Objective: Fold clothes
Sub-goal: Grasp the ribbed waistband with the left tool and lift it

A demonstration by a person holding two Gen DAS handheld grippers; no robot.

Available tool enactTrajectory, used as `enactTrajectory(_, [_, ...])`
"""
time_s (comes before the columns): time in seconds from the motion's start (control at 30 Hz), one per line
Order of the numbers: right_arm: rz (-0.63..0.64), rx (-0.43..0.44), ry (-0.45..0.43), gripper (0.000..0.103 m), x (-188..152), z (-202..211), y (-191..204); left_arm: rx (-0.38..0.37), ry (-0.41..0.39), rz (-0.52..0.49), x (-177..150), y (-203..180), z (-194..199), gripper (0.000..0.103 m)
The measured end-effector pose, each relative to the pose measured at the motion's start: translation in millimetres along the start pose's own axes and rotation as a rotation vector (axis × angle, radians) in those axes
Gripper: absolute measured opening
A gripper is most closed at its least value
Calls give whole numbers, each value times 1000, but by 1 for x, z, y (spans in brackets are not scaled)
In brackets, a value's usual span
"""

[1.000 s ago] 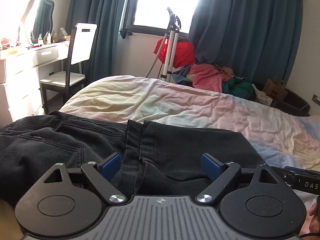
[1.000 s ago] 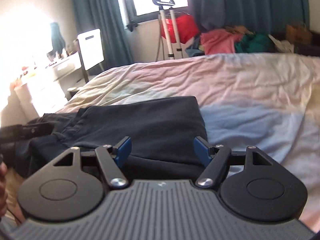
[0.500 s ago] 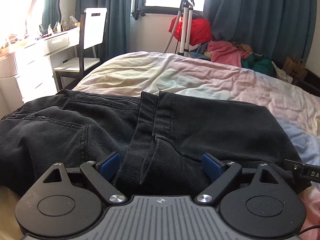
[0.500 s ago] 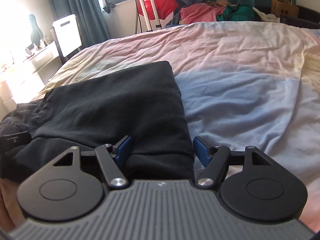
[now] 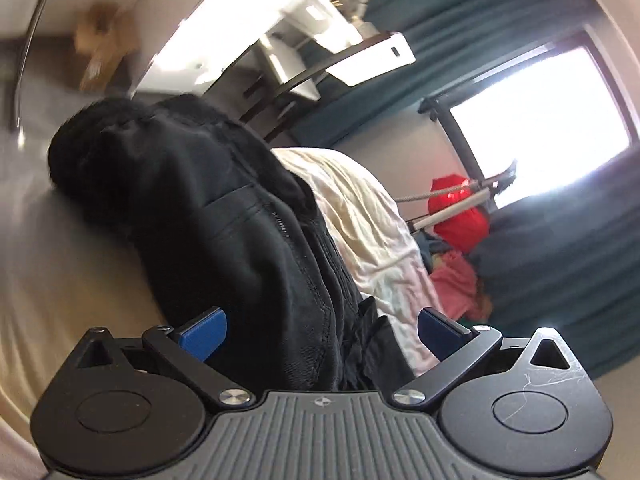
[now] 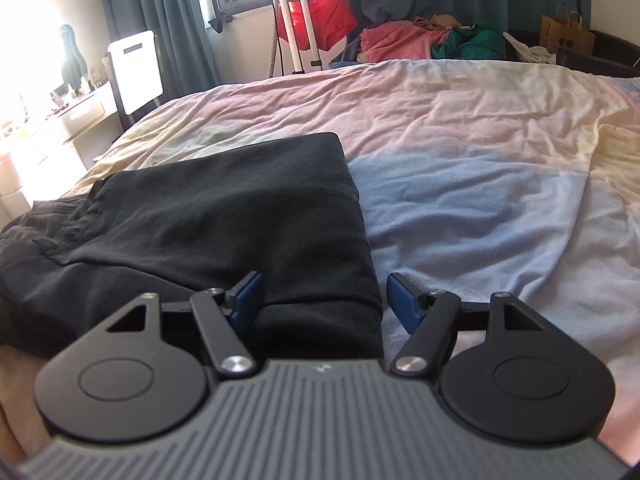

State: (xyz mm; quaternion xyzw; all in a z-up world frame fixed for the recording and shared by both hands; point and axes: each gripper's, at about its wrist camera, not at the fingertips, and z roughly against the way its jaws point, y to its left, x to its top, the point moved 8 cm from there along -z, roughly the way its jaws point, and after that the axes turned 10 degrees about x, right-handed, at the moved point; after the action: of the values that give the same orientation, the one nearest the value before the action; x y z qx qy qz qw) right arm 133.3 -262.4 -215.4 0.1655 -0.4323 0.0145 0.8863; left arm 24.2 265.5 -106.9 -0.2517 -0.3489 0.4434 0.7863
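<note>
Black trousers (image 6: 224,208) lie folded across the near side of the bed, a pocket and seams showing in the left wrist view (image 5: 224,216). My left gripper (image 5: 320,334) is rolled onto its side at the bunched left end of the trousers. Its jaws are opening wide, with dark cloth between the blue pads (image 5: 202,334), which do not press on it. My right gripper (image 6: 325,302) stands open low over the trousers' right-hand edge. That edge lies between its fingers (image 6: 402,304), the right one clear of the cloth.
The pastel bedsheet (image 6: 460,128) stretches away to the right and back. Beyond the bed are a pile of clothes (image 6: 400,40), a garment steamer stand (image 6: 296,20) and a paper bag (image 6: 564,36). A white-backed chair (image 6: 138,72) and a dresser (image 6: 76,108) stand at the left.
The left gripper has swung sideways to the trousers' left end and rolled hard, so its view is tilted, and its jaws have widened. The right gripper has sunk slightly toward the cloth.
</note>
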Motion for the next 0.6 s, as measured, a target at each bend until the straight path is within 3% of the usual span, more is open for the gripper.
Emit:
enactTrajectory(0.03, [1, -2, 1, 70, 0, 0, 0, -35, 33, 60, 6, 13, -1, 103])
enactTrajectory(0.13, [14, -13, -2, 70, 0, -1, 2, 2, 101, 193, 17, 50, -14, 103])
enactTrajectory(0.23, [24, -19, -7, 70, 0, -2, 2, 11, 119, 211, 27, 70, -37, 103])
enactTrajectory(0.3, [24, -20, -11, 70, 0, -2, 2, 20, 98, 243, 34, 81, -49, 100])
enactTrajectory(0.4, [39, -40, -35, 70, 5, 1, 1, -31, -45, 216, 52, 85, -53, 100])
enactTrajectory(0.47, [67, -59, -67, 70, 10, 5, 4, -27, -96, 230, 63, 92, -57, 99])
enactTrajectory(0.6, [130, -24, -109, 70, 18, 10, 21, 3, -97, 274, 77, 102, -73, 91])
